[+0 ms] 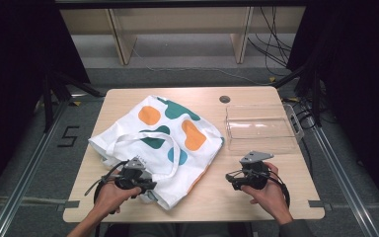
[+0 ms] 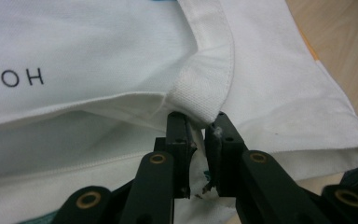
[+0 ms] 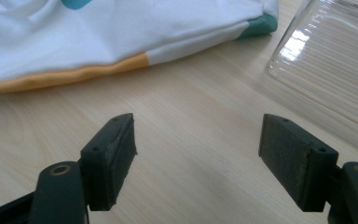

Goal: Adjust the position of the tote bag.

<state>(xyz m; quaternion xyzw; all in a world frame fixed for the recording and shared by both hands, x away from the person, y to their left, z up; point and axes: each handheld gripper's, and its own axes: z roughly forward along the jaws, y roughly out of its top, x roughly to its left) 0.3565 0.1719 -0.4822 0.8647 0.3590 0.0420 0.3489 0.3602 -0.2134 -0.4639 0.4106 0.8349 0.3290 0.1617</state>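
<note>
At lower left, the left gripper (image 2: 196, 122) clamps the tote bag's (image 1: 164, 129) thin hem (image 2: 200, 100); it may slip out when lifted. The right gripper (image 3: 198, 156) hangs apart, empty.

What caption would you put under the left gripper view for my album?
Left hand-held gripper pinches the white tote bag at its opening hem, beside a handle strap.

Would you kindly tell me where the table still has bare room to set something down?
Bare wood lies along the near edge between the tote bag and the right gripper, and along the far edge behind the clear tray. The left and middle are crowded by the bag, whose rim the left gripper pinches.
</note>
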